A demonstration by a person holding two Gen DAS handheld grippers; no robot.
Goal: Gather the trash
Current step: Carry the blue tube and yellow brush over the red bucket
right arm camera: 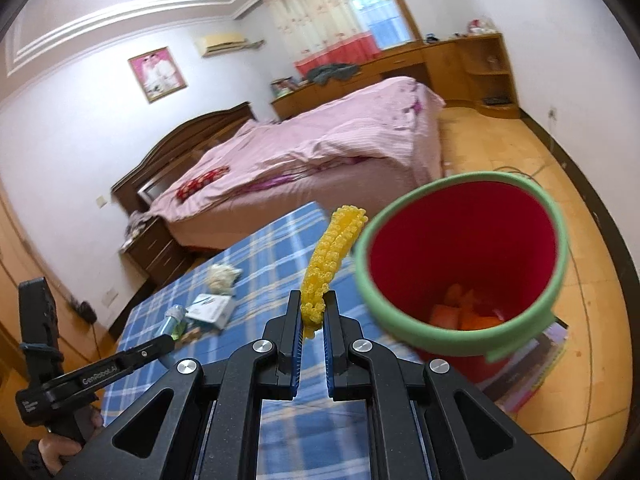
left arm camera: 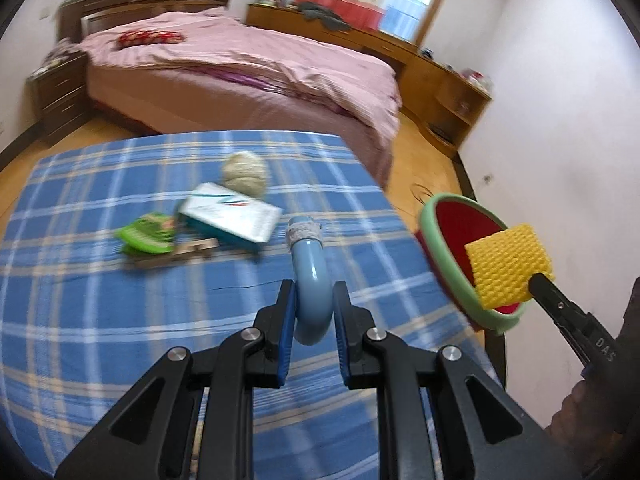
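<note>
1. Left wrist view: left tool (left arm camera: 314,312) pinches a curved blue tube (left arm camera: 311,280) and holds it above the plaid-covered surface (left arm camera: 100,320). Left on the surface: ball of twine (left arm camera: 245,172), white-and-teal box (left arm camera: 232,216), green wrapper (left arm camera: 148,232) and a wooden piece (left arm camera: 176,254), blurred. Red bin with green rim (left arm camera: 448,264) is off the surface's right edge.
2. Right wrist view: right tool (right arm camera: 313,320) is pressed onto a yellow knobbly pad (right arm camera: 328,256), just beside the bin (right arm camera: 460,332) rim and not yet over the opening. Orange pieces (right arm camera: 460,312) already lie at the bottom.
3. Judgement: partly done; two items in transit, about four to go.
</note>
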